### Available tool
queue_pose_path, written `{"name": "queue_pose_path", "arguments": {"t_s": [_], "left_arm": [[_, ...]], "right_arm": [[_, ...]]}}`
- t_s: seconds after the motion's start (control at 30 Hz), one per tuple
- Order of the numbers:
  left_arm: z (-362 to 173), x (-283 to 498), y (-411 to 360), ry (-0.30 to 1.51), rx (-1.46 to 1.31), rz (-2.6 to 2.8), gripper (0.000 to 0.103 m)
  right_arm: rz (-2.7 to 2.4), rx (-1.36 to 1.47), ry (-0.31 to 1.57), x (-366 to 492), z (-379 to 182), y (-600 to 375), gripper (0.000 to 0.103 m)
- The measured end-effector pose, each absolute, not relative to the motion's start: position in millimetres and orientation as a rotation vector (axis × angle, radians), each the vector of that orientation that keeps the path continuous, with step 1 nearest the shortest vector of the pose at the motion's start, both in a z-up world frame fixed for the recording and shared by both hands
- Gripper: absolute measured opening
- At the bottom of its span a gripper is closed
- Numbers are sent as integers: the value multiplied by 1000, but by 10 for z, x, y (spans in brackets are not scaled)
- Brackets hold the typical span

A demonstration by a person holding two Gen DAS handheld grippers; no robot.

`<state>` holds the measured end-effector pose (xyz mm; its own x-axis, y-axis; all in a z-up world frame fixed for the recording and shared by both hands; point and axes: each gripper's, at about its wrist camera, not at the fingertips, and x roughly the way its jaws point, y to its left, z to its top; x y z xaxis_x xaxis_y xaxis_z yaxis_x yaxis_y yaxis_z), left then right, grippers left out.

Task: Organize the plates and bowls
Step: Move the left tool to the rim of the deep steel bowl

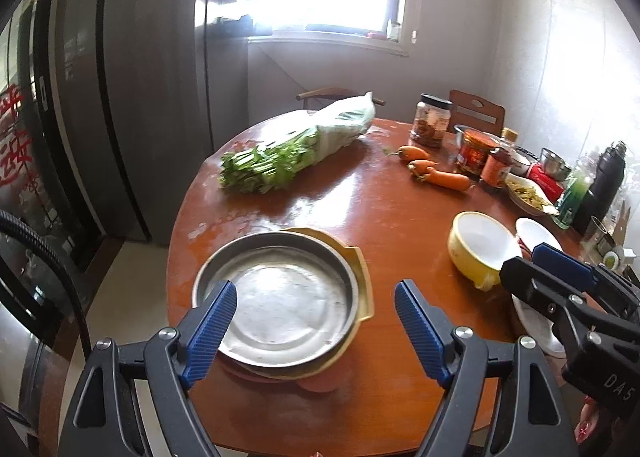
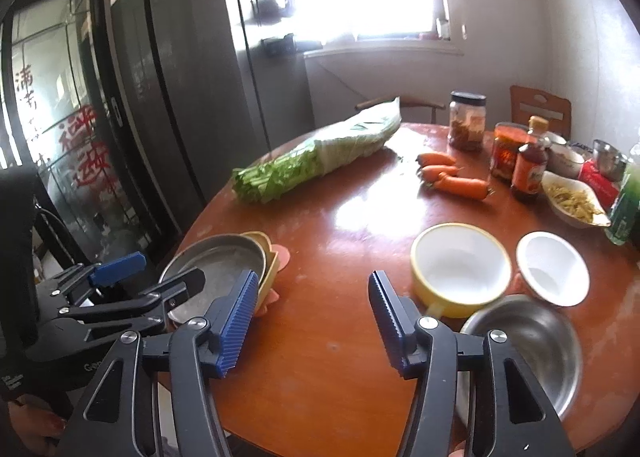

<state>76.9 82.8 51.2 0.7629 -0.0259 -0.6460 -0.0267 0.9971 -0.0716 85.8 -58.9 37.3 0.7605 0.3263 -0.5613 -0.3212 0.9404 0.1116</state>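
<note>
A steel plate [image 1: 280, 293] rests on a yellow plate [image 1: 358, 269] with a pink one under it, at the near left of the round wooden table [image 1: 360, 197]. My left gripper [image 1: 316, 297] hovers over this stack, open and holding nothing. To the right stand a yellow bowl [image 2: 460, 269], a small white bowl [image 2: 552, 269] and a steel bowl [image 2: 528, 345]. My right gripper [image 2: 314, 289] hangs open over bare table between the stack and the bowls, empty. Each gripper shows in the other's view: the right gripper [image 1: 528, 261] and the left gripper [image 2: 160, 271].
A bag of green stalks [image 2: 312, 161] lies at the far left of the table, with carrots [image 2: 452, 177] beside it. Jars, sauce bottles [image 2: 528, 165] and a dish of food [image 2: 576, 201] crowd the far right. A tall fridge [image 2: 188, 77] stands left.
</note>
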Motion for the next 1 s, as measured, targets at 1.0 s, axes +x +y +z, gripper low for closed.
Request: {"name": "queue_pose_path", "arguments": {"t_s": [1.0], "left_arm": [[364,991,-717,745,-8,-185,83]], "right_arm": [[47,108,641,695,129,-2455,67]]}}
